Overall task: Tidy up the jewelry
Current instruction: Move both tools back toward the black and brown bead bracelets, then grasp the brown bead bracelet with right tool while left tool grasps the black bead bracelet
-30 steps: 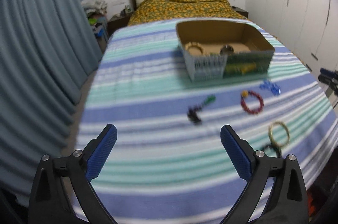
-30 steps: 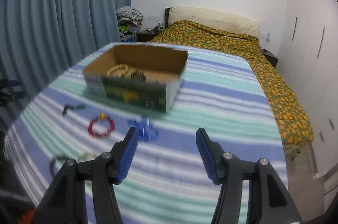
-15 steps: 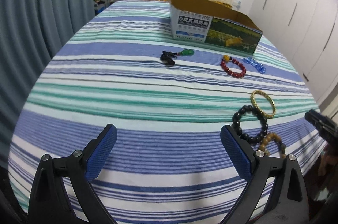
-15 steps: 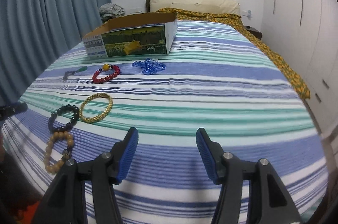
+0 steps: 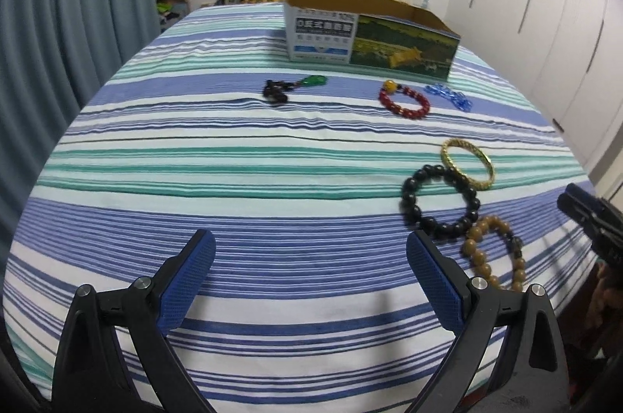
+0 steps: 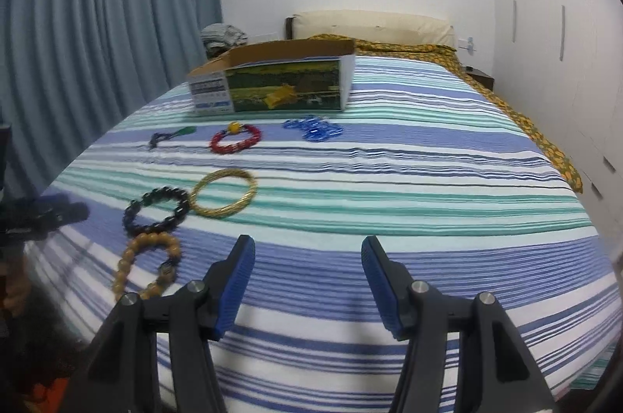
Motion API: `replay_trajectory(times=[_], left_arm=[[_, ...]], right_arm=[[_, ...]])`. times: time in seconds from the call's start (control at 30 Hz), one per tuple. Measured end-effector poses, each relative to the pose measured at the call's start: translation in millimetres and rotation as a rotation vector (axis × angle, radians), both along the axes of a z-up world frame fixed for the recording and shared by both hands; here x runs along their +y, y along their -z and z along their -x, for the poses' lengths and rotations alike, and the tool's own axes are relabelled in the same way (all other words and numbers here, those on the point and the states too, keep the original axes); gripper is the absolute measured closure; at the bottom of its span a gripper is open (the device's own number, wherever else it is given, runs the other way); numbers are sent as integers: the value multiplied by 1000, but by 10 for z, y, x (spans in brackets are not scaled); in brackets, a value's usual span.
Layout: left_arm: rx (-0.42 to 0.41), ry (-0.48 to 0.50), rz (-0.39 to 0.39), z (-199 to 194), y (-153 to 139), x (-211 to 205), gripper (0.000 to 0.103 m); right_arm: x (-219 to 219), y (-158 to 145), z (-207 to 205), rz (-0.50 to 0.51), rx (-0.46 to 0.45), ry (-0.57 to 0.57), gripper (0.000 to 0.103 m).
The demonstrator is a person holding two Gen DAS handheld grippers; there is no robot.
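Both tongs gape over striped bedspread point(image 5: 272, 179); bracelets lie before box point(image 5: 370, 39)

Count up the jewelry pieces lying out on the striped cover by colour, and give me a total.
Black bead bracelet: 1
Tan bead bracelet: 1
Gold bangle: 1
Red bead bracelet: 1
Blue piece: 1
Green pendant on dark cord: 1
Total: 6, all outside the cardboard box. What is inside the box cannot be seen.
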State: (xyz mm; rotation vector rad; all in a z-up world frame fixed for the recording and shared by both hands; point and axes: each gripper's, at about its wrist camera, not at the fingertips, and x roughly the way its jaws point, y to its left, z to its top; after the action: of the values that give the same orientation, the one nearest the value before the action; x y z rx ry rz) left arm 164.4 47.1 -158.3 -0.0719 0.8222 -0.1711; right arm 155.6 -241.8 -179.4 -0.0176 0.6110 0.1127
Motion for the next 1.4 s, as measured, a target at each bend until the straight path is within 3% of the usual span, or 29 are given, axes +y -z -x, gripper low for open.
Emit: replay_trajectory(times=[0.37, 0.67, 0.83, 0.93, 1.07, 1.13, 1.27, 1.4], left_arm=[[5, 26, 29, -50, -49, -82, 4], [6, 82, 26, -232, -125, -325, 4], [44, 106, -44, -401, -35, -527, 4], [74, 96, -67, -477, 28, -573, 4], [99, 85, -125, -508, 117, -626, 4], [102, 81, -147, -500, 151, -635, 4], [113, 60, -122, -516, 169, -583, 7], [106, 49, -123, -502, 158, -532, 11]], right_arm=[[502, 70, 44, -7, 51, -211, 45], [671, 131, -107, 0, 113, -223, 45], [780, 120, -104, 31, 109, -239, 45], [860, 143, -113, 61, 120, -254, 60], [904, 209, -130, 70, 152, -263, 64], [934, 230, -121, 87, 155, -269, 71], [954, 231, -144, 122, 153, -261, 88], [863, 210, -228, 126, 154, -219, 89]])
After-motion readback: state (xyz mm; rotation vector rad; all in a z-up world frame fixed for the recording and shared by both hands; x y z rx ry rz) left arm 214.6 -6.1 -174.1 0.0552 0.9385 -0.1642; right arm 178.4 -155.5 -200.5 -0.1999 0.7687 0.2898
